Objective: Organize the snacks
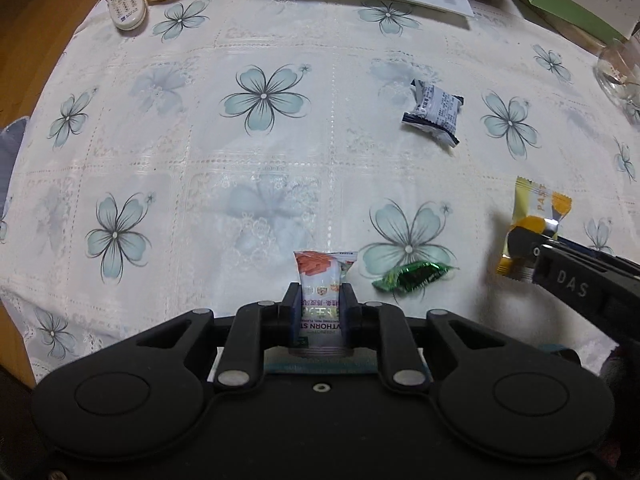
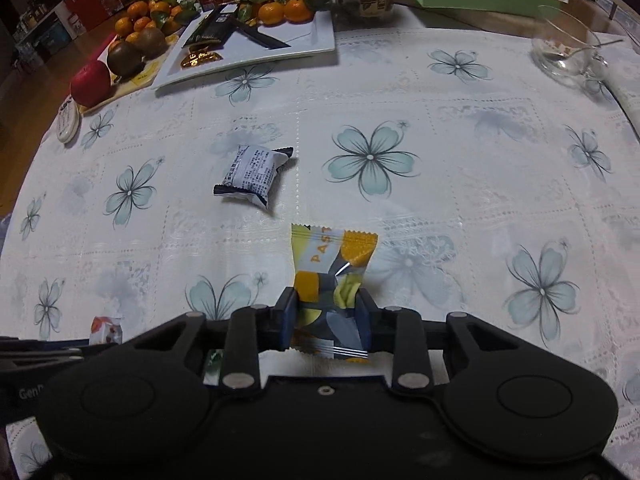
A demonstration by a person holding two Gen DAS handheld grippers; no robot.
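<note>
Two snacks are in the claws at this moment, so I judge the step in hand as the carrying step: picking is done and placing is not yet done. The left claw point(image 1: 321, 300) is clamped on a small white plastic packet with a red-orange picture on its top point(image 1: 322, 280). The right claw point(image 2: 326, 312) is clamped on a yellow and grey shiny pastry wrapper point(image 2: 332, 276); its pads press on both sides of it.

I take the white rectangular plate with dark bars and gold-wrapped sweets point(image 2: 316, 46) as the landmark. Both held snacks are well apart from this plate, on the near side of the worktop point(image 1: 280, 152). A white and black printed cake packet point(image 2: 252, 176) lies on the flower cloth between the plate and the pastry wrapper. A green foil candy point(image 1: 414, 276) lies just beside the held white packet, also far from the plate.

The next move, in my judgement, asks to bring each snack to its collecting place, perhaps the plate, with the grip kept firm, because these thin wrappers can slip or bend.

Both claws point steeply down toward the cloth, side by side. In the left wrist view the right claw point(image 1: 524, 248) shows at the right edge with the pastry wrapper in it.
</note>
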